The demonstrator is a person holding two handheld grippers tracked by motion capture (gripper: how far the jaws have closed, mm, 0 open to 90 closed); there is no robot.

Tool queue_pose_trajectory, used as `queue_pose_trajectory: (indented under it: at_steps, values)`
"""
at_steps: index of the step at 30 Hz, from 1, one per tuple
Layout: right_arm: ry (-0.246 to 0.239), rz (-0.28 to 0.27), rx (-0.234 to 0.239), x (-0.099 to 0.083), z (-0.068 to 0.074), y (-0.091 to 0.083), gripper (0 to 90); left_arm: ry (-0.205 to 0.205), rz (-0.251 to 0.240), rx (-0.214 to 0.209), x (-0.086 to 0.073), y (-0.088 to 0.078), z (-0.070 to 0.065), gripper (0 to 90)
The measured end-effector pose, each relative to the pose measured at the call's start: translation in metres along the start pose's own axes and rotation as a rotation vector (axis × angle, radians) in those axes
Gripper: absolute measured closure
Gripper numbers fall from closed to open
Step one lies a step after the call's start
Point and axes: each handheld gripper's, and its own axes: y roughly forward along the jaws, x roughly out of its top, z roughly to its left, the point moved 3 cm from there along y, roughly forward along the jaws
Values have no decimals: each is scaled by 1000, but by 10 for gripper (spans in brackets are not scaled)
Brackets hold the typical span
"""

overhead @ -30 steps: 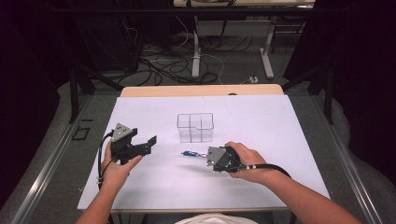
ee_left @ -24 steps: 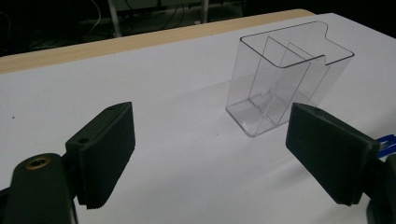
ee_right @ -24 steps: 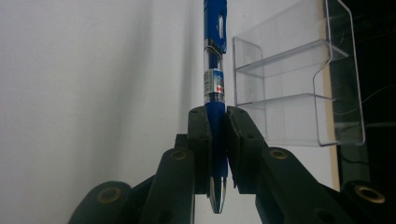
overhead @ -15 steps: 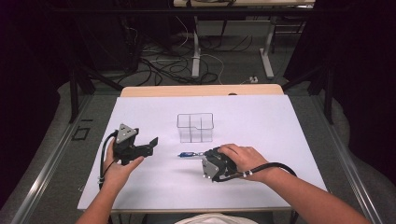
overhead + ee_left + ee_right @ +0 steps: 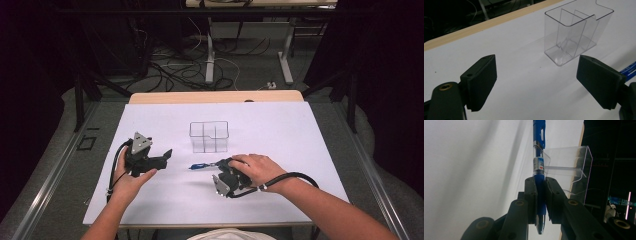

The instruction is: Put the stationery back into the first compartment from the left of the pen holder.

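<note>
We see the right gripper [image 5: 541, 192] clamped on the blue pen [image 5: 539, 152], its barrel between both pads, at centre of the right gripper view | pen lies low at middle of the high view, below the clear organizer [image 5: 209, 136] | left gripper [image 5: 536, 82] jaws stand apart, nothing between, lower left on the white table [image 5: 300, 130]

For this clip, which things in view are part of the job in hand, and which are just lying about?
Part of the job:
- blue pen, clamped in the right gripper
- clear divided holder, standing empty on the white table
- left gripper, jaws open, nothing between them

Lying about:
- cables on the floor beyond the table
- desk legs behind it
</note>
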Motion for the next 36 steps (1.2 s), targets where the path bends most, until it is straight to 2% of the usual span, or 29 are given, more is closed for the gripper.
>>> queue_pose_trajectory:
  at_steps: [3,4,5,9,10,11,12,13,14,16,18,21,22,23,28,31,32,34,36]
  values:
    - [-2,-6,3,0,-1,1,809,12,-4,-15,2,0,-2,167]
    - [-1,6,24,0,-1,0,809,14,-4,-20,3,-1,-3,170]
    - [-2,-8,8,0,-1,2,809,16,-7,-24,4,0,-4,169]
    - [13,0,13,-1,0,3,809,26,-12,-41,6,-1,-7,194]
    - [-9,-13,8,0,-1,4,809,31,-13,-46,6,-1,-8,201]
    - [-10,-10,9,0,-1,4,809,35,-12,-47,7,-1,-9,208]
    - [-12,2,29,1,-1,3,809,44,-10,-56,7,-1,-11,217]
    - [-14,-2,11,1,0,3,808,47,-11,-56,7,-1,-12,223]
    - [-16,-9,13,2,0,4,809,49,-8,-67,8,-1,-14,228]
    - [-28,-12,12,2,1,4,809,67,-9,-79,9,-1,-18,240]
    - [-26,15,33,2,2,2,809,88,-6,-87,10,0,-20,257]
    - [-28,3,11,3,3,3,809,99,-7,-113,11,1,-26,283]
    - [-29,14,33,3,3,3,808,103,-2,-118,11,1,-27,293]
    - [-49,-10,8,4,2,4,809,100,1,-132,10,1,-30,300]
    - [-31,15,27,5,4,4,809,147,14,-168,10,0,-38,341]
    - [-42,14,28,5,4,4,809,168,19,-174,10,0,-42,346]
    - [-47,6,8,5,3,4,809,178,18,-177,10,0,-44,346]
    - [-55,4,7,6,3,4,809,178,24,-196,10,0,-47,362]
    - [-54,13,26,6,2,4,809,202,34,-212,11,0,-50,364]
